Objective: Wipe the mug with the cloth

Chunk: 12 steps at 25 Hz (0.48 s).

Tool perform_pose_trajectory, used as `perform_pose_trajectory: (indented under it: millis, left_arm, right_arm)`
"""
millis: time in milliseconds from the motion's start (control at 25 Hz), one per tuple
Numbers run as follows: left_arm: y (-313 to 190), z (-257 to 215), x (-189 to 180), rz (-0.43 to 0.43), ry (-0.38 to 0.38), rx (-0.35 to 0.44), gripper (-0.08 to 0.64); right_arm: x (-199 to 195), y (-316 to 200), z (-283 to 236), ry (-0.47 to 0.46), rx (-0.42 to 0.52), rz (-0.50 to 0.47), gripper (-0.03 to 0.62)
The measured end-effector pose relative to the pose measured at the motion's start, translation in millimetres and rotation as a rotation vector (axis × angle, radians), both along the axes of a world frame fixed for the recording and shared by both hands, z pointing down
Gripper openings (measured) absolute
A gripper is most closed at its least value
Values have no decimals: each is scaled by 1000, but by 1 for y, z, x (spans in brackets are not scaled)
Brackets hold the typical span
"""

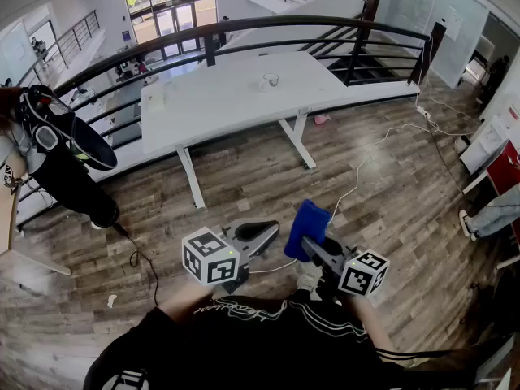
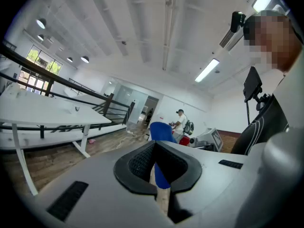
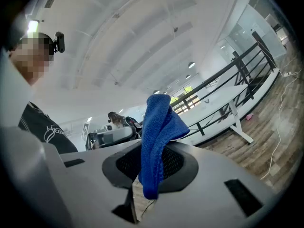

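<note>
The mug (image 1: 270, 80) is a small pale cup standing on the far side of the white table (image 1: 211, 104), several steps ahead of me. It also shows as a tiny mug (image 2: 77, 109) in the left gripper view. My right gripper (image 1: 313, 246) is held at waist height, shut on a blue cloth (image 1: 307, 227). The cloth (image 3: 156, 141) sticks up out of the right gripper (image 3: 149, 170) and hangs below it. My left gripper (image 1: 264, 232) is beside it, shut with nothing in it. From the left gripper (image 2: 156, 175) the cloth (image 2: 160, 131) is seen close by.
A black railing (image 1: 244, 27) runs behind the table, with a stairwell beyond. A dark-clothed figure with a bag (image 1: 69, 169) stands at the left. A white cable (image 1: 357, 169) trails over the wooden floor. A person with a backpack (image 2: 182, 122) stands far off.
</note>
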<state>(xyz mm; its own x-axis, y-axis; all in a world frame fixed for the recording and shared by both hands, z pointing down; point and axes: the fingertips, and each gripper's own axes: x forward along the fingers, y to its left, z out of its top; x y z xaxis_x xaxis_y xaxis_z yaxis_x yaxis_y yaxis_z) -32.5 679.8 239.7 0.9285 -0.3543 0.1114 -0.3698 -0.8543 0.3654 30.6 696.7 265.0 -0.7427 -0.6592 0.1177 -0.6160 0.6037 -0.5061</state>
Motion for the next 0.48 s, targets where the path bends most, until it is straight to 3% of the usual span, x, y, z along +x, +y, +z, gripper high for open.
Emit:
perform_pose_trajectory:
  millis: [480]
  left_arm:
    - [0, 0, -26, -46, 27, -15, 8]
  right_arm:
    - [-14, 0, -1, -16, -12, -3, 64]
